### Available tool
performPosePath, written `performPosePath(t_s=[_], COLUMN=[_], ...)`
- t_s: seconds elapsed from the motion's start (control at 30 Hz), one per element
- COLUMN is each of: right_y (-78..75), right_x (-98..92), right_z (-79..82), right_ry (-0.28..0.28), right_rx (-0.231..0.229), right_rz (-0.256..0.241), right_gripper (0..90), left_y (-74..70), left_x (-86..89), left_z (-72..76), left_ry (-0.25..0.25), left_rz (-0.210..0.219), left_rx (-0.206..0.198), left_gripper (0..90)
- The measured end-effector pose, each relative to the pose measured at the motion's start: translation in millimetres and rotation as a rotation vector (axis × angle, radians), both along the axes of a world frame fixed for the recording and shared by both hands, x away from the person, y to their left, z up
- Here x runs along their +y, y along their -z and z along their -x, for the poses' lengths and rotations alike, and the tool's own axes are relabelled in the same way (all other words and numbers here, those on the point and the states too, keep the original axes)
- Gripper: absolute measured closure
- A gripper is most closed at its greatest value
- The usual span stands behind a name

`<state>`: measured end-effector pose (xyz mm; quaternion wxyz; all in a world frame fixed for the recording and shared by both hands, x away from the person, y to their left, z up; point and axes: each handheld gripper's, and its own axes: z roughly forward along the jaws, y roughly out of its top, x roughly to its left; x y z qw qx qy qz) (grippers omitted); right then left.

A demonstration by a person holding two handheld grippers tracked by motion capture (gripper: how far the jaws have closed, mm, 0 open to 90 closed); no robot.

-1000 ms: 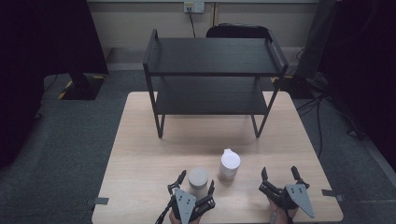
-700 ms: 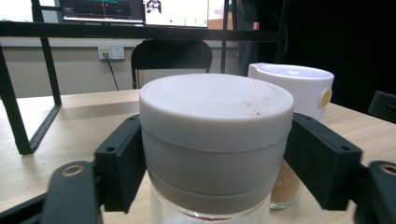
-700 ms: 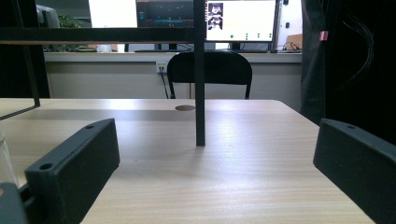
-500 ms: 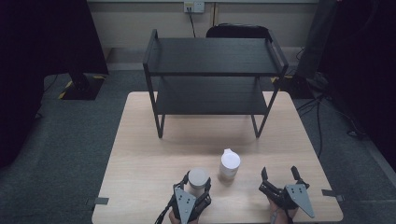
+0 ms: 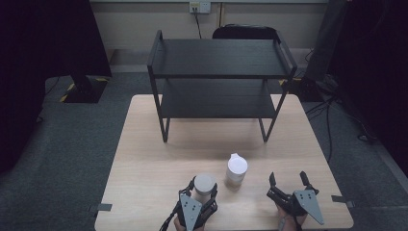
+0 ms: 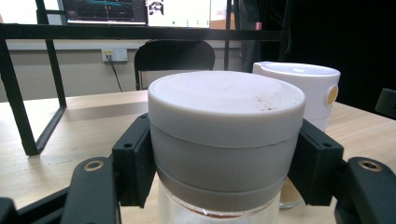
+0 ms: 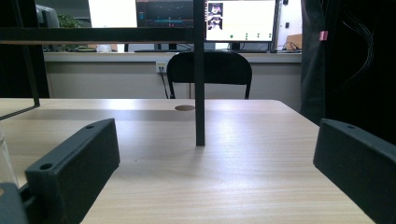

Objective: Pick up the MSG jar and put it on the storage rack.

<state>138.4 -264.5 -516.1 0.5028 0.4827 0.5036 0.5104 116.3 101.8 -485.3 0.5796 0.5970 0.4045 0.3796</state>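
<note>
You're clamping your left gripper [image 5: 202, 187] around the grey-lidded jar [image 5: 204, 186], jaws pressing both sides of the lid [image 6: 226, 122]. It's standing upright at the near edge of the table [image 5: 144, 159], long axis vertical, lid facing up, just beside the white cup [image 5: 236, 169]. Your right gripper [image 5: 288, 180] is sitting wide open, holding nothing

The jar [image 6: 224, 186] looks like clear glass, with a smooth, matt grey plastic lid [image 6: 226, 135]. Under it, the table [image 5: 159, 154] is pale wood. The shelf [image 5: 221, 72] is matt black.
</note>
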Motion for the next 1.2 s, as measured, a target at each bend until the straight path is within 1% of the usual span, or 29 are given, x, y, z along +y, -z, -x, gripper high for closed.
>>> performPosePath(t_s=[0.1,0.3,0.37,0.43,0.57,0.67,0.8,0.93,1.0,1.1,1.2], right_y=[0.0,-0.1,-0.1,0.0,-0.1,0.0,0.0,0.0,0.0,-0.1,0.0], right_x=[0.0,0.0,0.1,0.0,0.1,0.0,0.1,0.2,0.2,0.2,0.2], right_z=[0.0,0.0,0.0,0.0,0.0,0.0,0.0,0.0,0.0,0.0,0.0], right_ry=[0.0,0.0,0.0,0.0,0.0,0.0,0.0,0.001,0.001,0.001,0.001], right_rx=[0.0,0.0,0.0,0.0,0.0,0.0,0.0,0.0,0.0,0.0,0.0], right_rz=[0.0,0.0,0.0,0.0,0.0,0.0,0.0,-0.001,-0.001,-0.001,-0.001], right_gripper=[0.0,0.0,0.0,0.0,0.0,0.0,0.0,0.0,0.0,0.0,0.0], left_y=[0.4,-0.6,-3.4,-4.5,-11.5,-13.9,-18.3,-20.4,-21.2,-23.7,-26.1], left_x=[0.9,3.1,5.2,7.3,10.0,12.4,18.6,22.1,25.1,26.6,31.6], left_z=[-0.2,0.3,1.5,2.4,2.8,2.8,0.9,-1.0,-2.1,-2.9,-6.2], left_ry=[0.005,0.01,0.016,0.027,0.047,0.058,0.077,0.087,0.097,0.094,0.113], left_rz=[-0.001,0.002,0.01,0.023,0.01,0.01,0.02,0.005,0.005,0.003,0.007], left_rx=[-0.004,0.001,0.012,0.008,0.003,-0.007,0.007,0.005,0.001,0.0,-0.002], left_gripper=[34.3,34.3,34.3,34.3,34.3,34.3,34.3,34.3,34.3,34.3,34.3])
